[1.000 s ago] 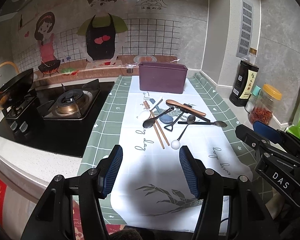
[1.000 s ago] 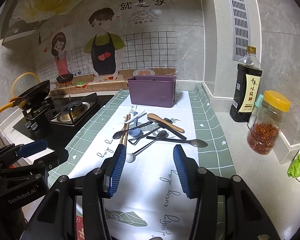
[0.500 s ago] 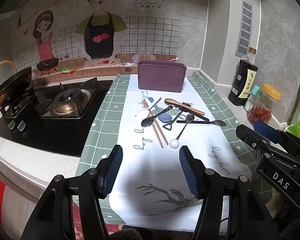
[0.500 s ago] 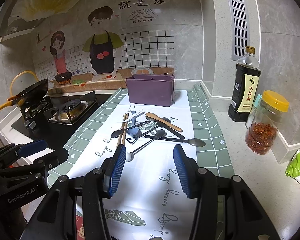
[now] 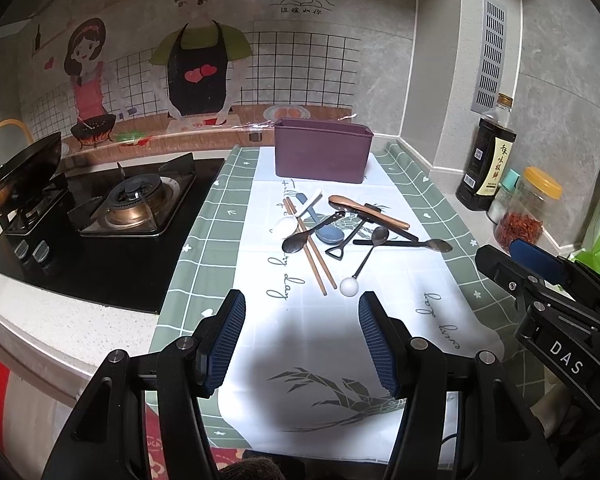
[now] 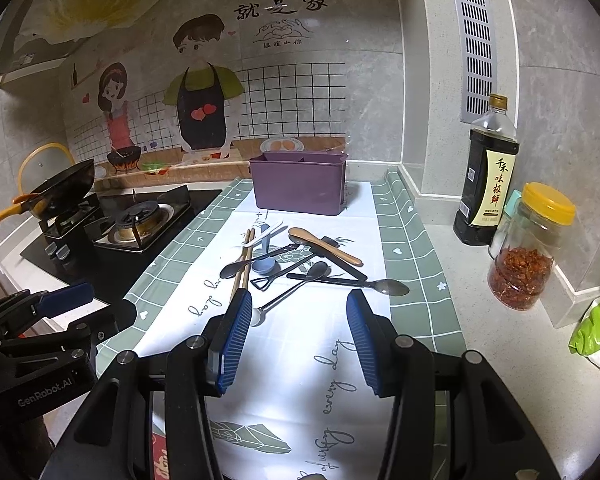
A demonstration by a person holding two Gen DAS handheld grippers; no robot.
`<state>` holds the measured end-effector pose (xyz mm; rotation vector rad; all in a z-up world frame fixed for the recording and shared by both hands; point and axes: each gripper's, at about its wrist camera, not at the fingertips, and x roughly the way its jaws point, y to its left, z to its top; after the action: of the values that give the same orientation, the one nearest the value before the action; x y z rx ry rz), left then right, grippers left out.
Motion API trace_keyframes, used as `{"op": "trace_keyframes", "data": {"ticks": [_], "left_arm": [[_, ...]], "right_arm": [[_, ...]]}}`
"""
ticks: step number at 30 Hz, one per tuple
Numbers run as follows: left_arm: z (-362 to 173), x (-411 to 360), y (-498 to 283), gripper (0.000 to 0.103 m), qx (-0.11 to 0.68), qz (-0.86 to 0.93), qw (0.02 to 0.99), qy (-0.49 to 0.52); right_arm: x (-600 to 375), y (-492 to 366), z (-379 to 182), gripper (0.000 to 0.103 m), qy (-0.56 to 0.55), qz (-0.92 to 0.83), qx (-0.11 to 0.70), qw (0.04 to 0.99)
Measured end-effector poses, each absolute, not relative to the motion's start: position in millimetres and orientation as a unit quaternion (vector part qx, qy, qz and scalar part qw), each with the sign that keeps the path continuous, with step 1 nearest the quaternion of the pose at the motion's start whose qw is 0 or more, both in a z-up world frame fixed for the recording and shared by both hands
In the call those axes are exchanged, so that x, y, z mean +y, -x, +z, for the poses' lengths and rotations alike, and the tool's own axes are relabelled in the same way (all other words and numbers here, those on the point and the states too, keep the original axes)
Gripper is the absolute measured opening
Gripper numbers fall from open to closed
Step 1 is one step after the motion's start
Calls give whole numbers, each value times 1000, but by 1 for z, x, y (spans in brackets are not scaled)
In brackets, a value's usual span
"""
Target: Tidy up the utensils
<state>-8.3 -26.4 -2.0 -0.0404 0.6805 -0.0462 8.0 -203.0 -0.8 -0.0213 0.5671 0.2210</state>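
Both my left gripper [image 5: 302, 338] and right gripper [image 6: 298, 338] hover empty, jaws apart, short of the jumbled metal, wooden and plastic utensils [image 5: 340, 232]. Nothing is sorted yet. Next I should reach forward, pinch one piece, and carry it to the purple plastic holder [image 5: 322, 156].

We see a jumbled pile of spoons and wooden chopsticks [image 5: 310, 248] before the upright purple plastic utensil box [image 5: 322, 156].

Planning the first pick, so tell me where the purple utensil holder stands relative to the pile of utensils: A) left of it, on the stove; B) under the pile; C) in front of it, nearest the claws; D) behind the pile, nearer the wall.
D: the purple utensil holder stands apart behind the pile of utensils, toward the wall.
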Motion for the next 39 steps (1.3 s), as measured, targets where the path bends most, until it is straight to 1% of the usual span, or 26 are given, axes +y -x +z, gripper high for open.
{"op": "trace_keyframes", "data": {"ticks": [13, 19, 26, 30, 35, 37, 39], "left_arm": [[-4, -14, -7, 59, 346, -24, 938, 27], [-12, 4, -26, 59, 355, -16, 934, 50], [-40, 24, -63, 60, 383, -9, 923, 40], [-53, 34, -86, 60, 401, -42, 914, 39], [-63, 38, -127, 60, 422, -72, 904, 7], [-62, 40, -143, 60, 414, -88, 906, -7], [-56, 42, -159, 60, 396, -109, 912, -13]], "right_arm": [[-206, -9, -2, 47, 11, 107, 279, 954], [-202, -26, -9, 47, 11, 104, 289, 952], [-199, -65, -36, 47, 20, 104, 346, 932], [-198, -84, -46, 47, 35, 103, 357, 928], [-193, -120, -49, 47, 70, 117, 377, 916], [-190, -140, -50, 47, 83, 116, 388, 910], [-188, -161, -51, 44, 88, 113, 404, 903]]}}
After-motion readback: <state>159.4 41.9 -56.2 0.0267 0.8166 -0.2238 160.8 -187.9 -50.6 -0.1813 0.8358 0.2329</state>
